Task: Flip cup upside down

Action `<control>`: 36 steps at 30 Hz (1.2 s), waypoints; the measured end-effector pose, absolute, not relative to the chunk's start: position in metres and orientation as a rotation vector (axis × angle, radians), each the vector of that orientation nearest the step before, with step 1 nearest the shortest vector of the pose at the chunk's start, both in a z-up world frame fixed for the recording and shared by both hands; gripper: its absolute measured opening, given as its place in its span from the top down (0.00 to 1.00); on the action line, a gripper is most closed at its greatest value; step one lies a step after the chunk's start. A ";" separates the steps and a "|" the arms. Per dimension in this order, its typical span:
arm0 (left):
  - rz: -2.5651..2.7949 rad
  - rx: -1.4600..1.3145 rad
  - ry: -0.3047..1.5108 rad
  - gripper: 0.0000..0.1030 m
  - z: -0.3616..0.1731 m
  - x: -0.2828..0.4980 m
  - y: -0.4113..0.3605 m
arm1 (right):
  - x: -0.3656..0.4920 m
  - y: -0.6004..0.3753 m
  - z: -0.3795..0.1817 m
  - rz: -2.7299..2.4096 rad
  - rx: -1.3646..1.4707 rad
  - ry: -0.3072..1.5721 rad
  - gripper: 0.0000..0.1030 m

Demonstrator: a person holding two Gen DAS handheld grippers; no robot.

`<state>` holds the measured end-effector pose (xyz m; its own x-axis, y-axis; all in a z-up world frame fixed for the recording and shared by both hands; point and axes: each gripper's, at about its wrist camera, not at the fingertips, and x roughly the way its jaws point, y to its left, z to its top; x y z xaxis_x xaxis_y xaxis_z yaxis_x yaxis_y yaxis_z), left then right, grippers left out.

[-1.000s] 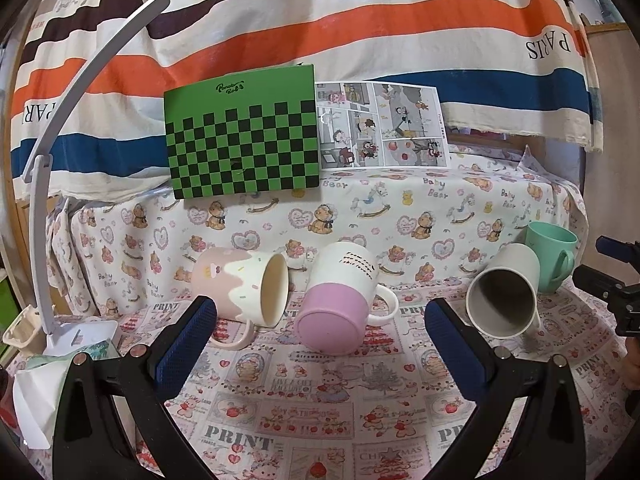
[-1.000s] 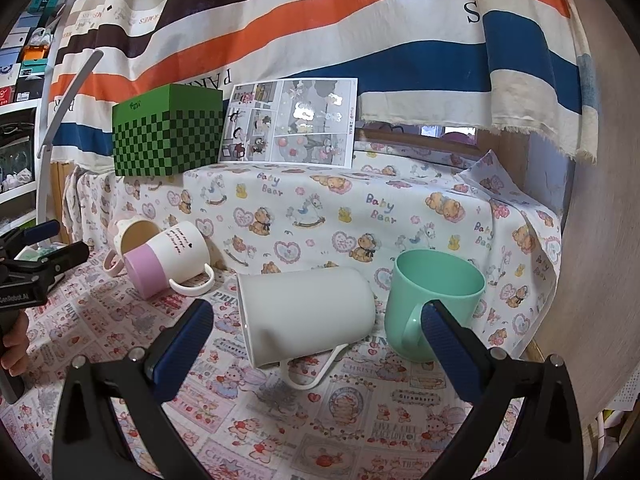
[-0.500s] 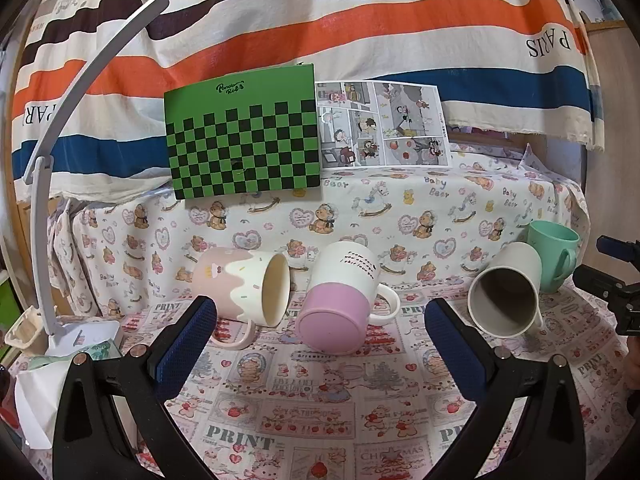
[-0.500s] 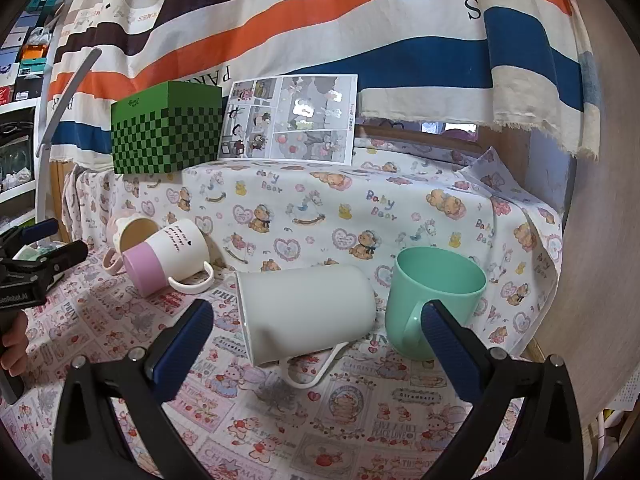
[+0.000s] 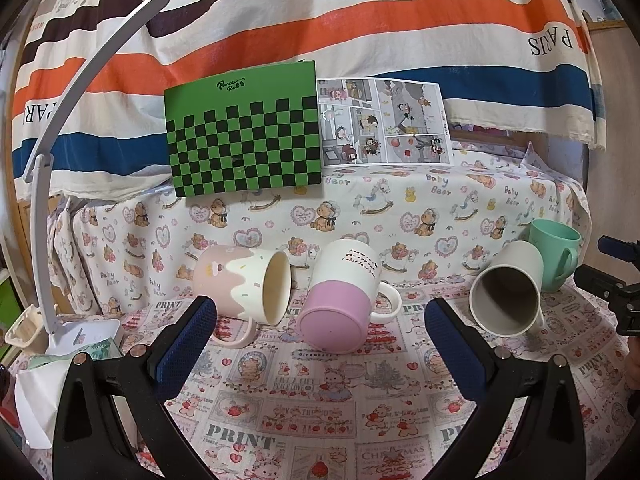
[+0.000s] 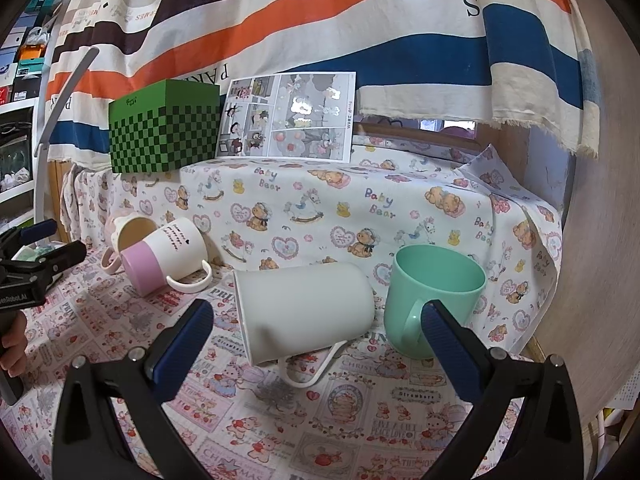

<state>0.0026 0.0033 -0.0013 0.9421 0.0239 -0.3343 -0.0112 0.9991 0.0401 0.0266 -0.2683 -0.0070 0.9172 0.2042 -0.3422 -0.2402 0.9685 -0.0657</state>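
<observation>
Several mugs are on the printed cloth. A mint green cup (image 6: 434,298) stands upright at the right, also in the left wrist view (image 5: 556,254). A white mug (image 6: 304,312) lies on its side beside it, its mouth toward the left wrist camera (image 5: 506,300). A white-and-pink mug (image 5: 340,304) and a pink-and-cream mug (image 5: 248,286) lie on their sides at the left. My left gripper (image 5: 320,332) is open and empty, in front of the pink mugs. My right gripper (image 6: 318,334) is open and empty, just in front of the white mug and green cup.
A green checkered box (image 5: 244,136) and a comic sheet (image 5: 384,124) stand on the raised ledge behind. A white desk lamp (image 5: 60,184) arcs at the left. A wooden wall (image 6: 600,220) borders the right. A striped cloth hangs behind.
Both grippers have drifted slightly; the views shift only a little. The mugs have not moved and both grippers stay open.
</observation>
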 end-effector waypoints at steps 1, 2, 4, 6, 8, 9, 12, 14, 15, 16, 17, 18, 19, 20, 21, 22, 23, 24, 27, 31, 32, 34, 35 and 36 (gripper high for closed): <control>0.017 0.038 0.341 0.00 -0.001 0.003 0.003 | 0.027 -0.268 -0.007 0.229 -0.108 0.340 0.00; 0.017 0.038 0.341 0.00 -0.001 0.003 0.002 | 0.027 -0.269 -0.007 0.230 -0.108 0.342 0.00; 0.019 0.040 0.340 0.00 -0.001 0.002 0.003 | 0.027 -0.269 -0.007 0.230 -0.108 0.342 0.00; 0.018 0.039 0.341 0.00 -0.001 0.003 0.004 | 0.027 -0.269 -0.007 0.230 -0.108 0.343 0.00; 0.017 0.038 0.341 0.00 -0.001 0.003 0.003 | 0.028 -0.269 -0.007 0.229 -0.108 0.345 0.00; 0.016 0.037 0.341 0.00 -0.001 0.003 0.004 | 0.028 -0.269 -0.007 0.230 -0.108 0.344 0.00; 0.018 0.038 0.342 0.00 -0.001 0.003 0.003 | 0.028 -0.269 -0.008 0.230 -0.107 0.345 0.00; 0.017 0.038 0.342 0.00 -0.001 0.003 0.003 | 0.029 -0.269 -0.008 0.229 -0.107 0.346 0.00; 0.017 0.038 0.342 0.00 -0.002 0.003 0.004 | 0.029 -0.269 -0.008 0.229 -0.107 0.346 0.00; 0.018 0.039 0.341 0.00 -0.001 0.002 0.004 | 0.030 -0.269 -0.009 0.230 -0.106 0.348 0.00; 0.016 0.040 0.342 0.00 -0.001 0.003 0.003 | 0.029 -0.269 -0.009 0.229 -0.107 0.348 0.00; 0.013 0.041 0.341 0.00 -0.001 0.003 0.004 | 0.029 -0.270 -0.009 0.229 -0.106 0.349 0.00; 0.010 0.039 0.343 0.00 -0.001 0.003 0.003 | 0.030 -0.270 -0.010 0.229 -0.106 0.350 0.00; 0.000 0.033 0.344 0.00 -0.002 0.004 0.004 | 0.030 -0.270 -0.009 0.229 -0.106 0.350 0.00; -0.011 0.027 0.343 0.00 -0.002 0.005 0.004 | 0.029 -0.270 -0.010 0.229 -0.106 0.351 0.00; -0.024 0.016 0.341 0.00 -0.002 0.006 0.006 | 0.030 -0.270 -0.009 0.229 -0.105 0.351 0.00; -0.025 0.010 0.337 0.00 -0.002 0.006 0.005 | 0.030 -0.270 -0.009 0.228 -0.105 0.350 0.00; -0.023 0.004 0.327 0.00 -0.002 0.006 0.005 | 0.030 -0.270 -0.010 0.228 -0.101 0.351 0.00; -0.035 0.008 0.299 0.00 0.001 0.005 -0.001 | 0.032 -0.272 -0.011 0.229 -0.092 0.367 0.00; -0.068 0.021 0.301 0.00 0.002 0.006 -0.005 | 0.034 -0.274 -0.011 0.223 -0.079 0.380 0.00; -0.072 0.022 0.301 0.00 0.002 0.006 -0.005 | 0.034 -0.274 -0.010 0.223 -0.077 0.379 0.00; -0.074 0.021 0.304 0.00 0.002 0.007 -0.005 | 0.032 -0.274 -0.010 0.221 -0.078 0.377 0.00; -0.071 0.018 0.302 0.00 0.002 0.006 -0.005 | 0.032 -0.274 -0.010 0.221 -0.078 0.377 0.00; -0.071 0.009 0.298 0.00 0.002 0.006 -0.003 | 0.032 -0.274 -0.010 0.221 -0.080 0.376 0.00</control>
<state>0.0056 -0.0033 0.0020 0.9535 -0.0685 -0.2934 0.0711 0.9975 -0.0017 0.0316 -0.2737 -0.0097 0.9064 0.1993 -0.3725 -0.2289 0.9728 -0.0365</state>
